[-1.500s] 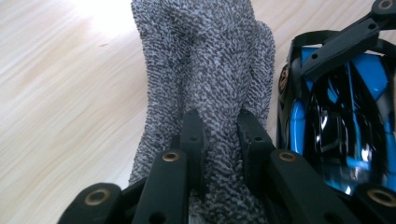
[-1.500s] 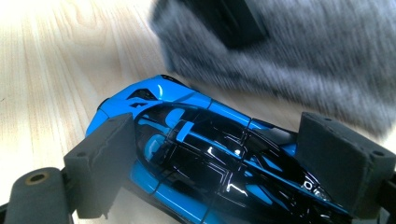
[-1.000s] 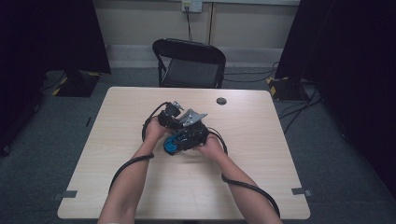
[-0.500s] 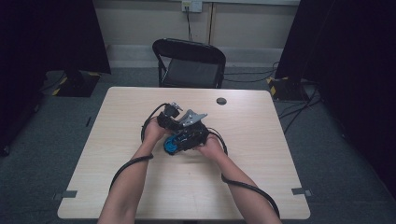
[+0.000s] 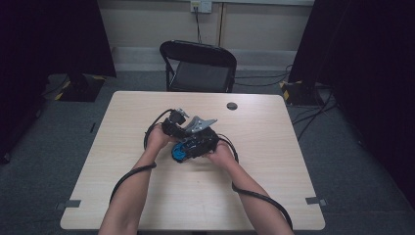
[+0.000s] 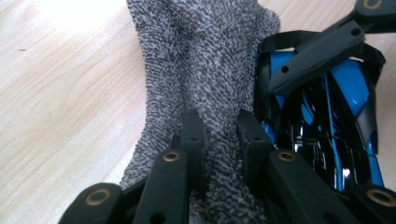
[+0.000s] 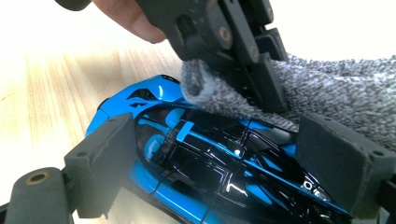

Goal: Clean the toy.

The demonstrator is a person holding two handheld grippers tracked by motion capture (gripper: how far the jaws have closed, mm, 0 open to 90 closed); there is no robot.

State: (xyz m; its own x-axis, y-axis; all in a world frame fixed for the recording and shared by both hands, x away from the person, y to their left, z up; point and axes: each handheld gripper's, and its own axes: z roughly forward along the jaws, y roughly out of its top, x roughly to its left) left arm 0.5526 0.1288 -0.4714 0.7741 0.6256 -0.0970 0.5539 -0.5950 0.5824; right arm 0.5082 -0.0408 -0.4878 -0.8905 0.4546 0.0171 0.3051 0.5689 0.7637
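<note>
Grey cloth (image 6: 210, 70) is pinched in my left gripper (image 6: 219, 135) against the blue toy car (image 7: 210, 163), which my right gripper (image 7: 224, 158) clamps mid-tabletop (image 5: 147, 196).

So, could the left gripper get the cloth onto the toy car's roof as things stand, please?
Probably yes: the left gripper is shut on the grey cloth right beside the blue toy car, which the right gripper holds by its sides, leaving the top uncovered.

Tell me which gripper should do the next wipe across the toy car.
Left. The left gripper is shut on the grey cloth, which lies against the blue and black toy car. The right gripper clamps the car's sides, so it likely should just steady it.
</note>
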